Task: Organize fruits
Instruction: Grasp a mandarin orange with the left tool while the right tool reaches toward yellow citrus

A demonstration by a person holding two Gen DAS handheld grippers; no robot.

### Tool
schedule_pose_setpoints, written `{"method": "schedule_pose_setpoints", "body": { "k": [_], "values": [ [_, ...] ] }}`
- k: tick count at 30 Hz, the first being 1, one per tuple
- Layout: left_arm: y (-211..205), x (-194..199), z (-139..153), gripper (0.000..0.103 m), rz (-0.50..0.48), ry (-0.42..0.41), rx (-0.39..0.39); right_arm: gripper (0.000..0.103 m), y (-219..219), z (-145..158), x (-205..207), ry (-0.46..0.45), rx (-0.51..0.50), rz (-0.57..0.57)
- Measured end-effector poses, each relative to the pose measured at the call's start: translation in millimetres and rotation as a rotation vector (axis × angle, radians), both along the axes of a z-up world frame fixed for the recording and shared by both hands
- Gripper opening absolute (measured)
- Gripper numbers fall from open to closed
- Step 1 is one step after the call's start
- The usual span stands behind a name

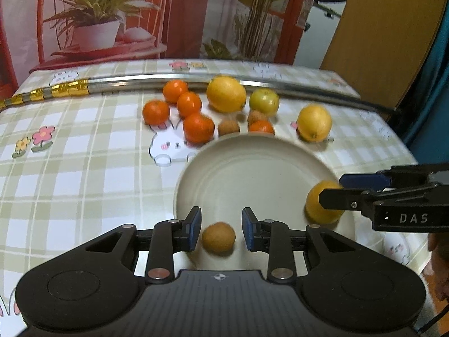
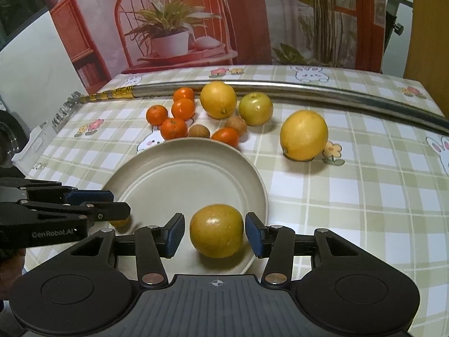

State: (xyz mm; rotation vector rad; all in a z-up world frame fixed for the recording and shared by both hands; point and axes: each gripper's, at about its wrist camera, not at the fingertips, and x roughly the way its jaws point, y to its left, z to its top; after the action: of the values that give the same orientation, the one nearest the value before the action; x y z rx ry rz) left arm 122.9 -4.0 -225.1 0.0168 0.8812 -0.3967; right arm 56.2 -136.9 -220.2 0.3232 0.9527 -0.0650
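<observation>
A beige plate (image 1: 252, 168) (image 2: 174, 179) lies on the checked tablecloth. On its near rim sits a small brown round fruit (image 1: 219, 237) (image 2: 120, 221), between the blue pads of my left gripper (image 1: 221, 229) (image 2: 120, 203); a gap shows on each side, so the gripper is open. A yellow-orange citrus fruit (image 2: 216, 230) (image 1: 322, 206) rests on the plate's right side. My right gripper (image 2: 214, 234) (image 1: 331, 189) straddles it, open, with slim gaps at both pads.
Beyond the plate lie several tangerines (image 2: 174, 127), two small brown fruits (image 2: 235, 125), a big yellow citrus (image 2: 218, 99), a green apple (image 2: 255, 109) and another yellow citrus (image 2: 304, 135). A metal rod (image 2: 308, 92) crosses the table's far side.
</observation>
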Motion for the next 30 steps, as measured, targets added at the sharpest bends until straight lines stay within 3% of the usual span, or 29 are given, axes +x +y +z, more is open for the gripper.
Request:
{"method": "schedule_pose_setpoints", "body": {
  "k": [9,16,22,30],
  "values": [
    [25.2,9.5,50.3,0.033,0.059,-0.094,-0.063,0.045,-26.7,39.1,4.3,-0.097,-0.020,-0.048],
    [42.5,21.1,82.3,0.033,0.097,-0.181,-0.069,0.045,-57.1,65.8,10.5,-0.173,-0.035,-0.109],
    [50.4,37.6,79.1,0.033,0.131,-0.191,-0.011,0.045,-69.4,65.3,21.1,-0.189,-0.045,-0.136],
    [57.8,71.7,51.6,0.033,0.144,-0.084,-0.025,0.045,-66.1,44.4,34.6,-0.150,-0.025,-0.131]
  ]
}}
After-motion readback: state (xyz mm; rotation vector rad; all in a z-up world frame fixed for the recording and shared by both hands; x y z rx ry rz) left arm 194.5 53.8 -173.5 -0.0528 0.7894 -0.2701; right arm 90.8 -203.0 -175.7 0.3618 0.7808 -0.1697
